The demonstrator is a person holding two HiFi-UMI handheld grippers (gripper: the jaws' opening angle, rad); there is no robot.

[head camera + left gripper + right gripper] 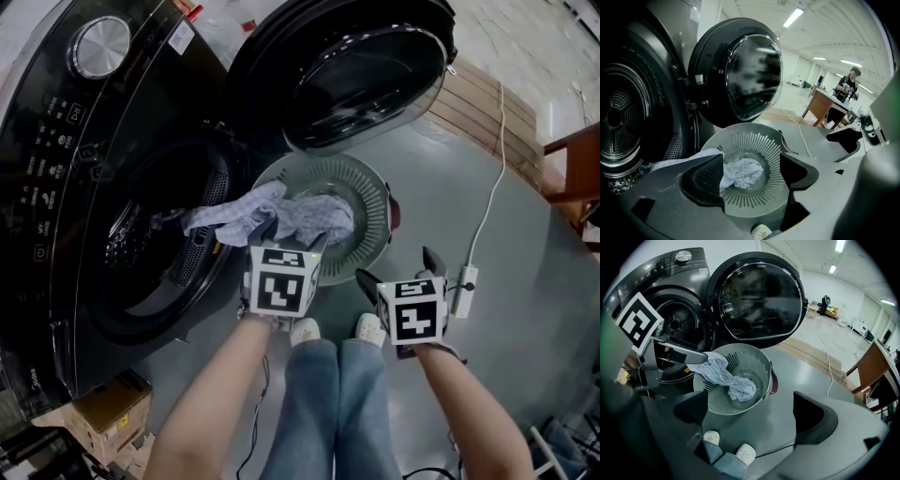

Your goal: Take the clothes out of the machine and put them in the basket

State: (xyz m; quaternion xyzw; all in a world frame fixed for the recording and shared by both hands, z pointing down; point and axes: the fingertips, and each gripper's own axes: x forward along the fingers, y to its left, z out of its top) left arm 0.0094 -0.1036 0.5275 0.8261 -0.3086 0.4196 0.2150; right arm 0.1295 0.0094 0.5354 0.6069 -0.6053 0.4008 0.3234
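Left tool (292, 236) released, jaws apart above cloth (314, 217); cloth lies in basket (372, 199), one end draped over rim toward washer (66, 178); right tool (399, 267) open, empty, above floor (506, 281).

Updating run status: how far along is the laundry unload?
Done: the machine door is open and one pale patterned cloth lies mostly in the basket, with one end draped over the rim toward the drum.
In hand: nothing. The left gripper has its jaws apart beside that cloth, and the right gripper is open and empty.
Left: get the draped end in. The drum is too dark to tell whether more remains.
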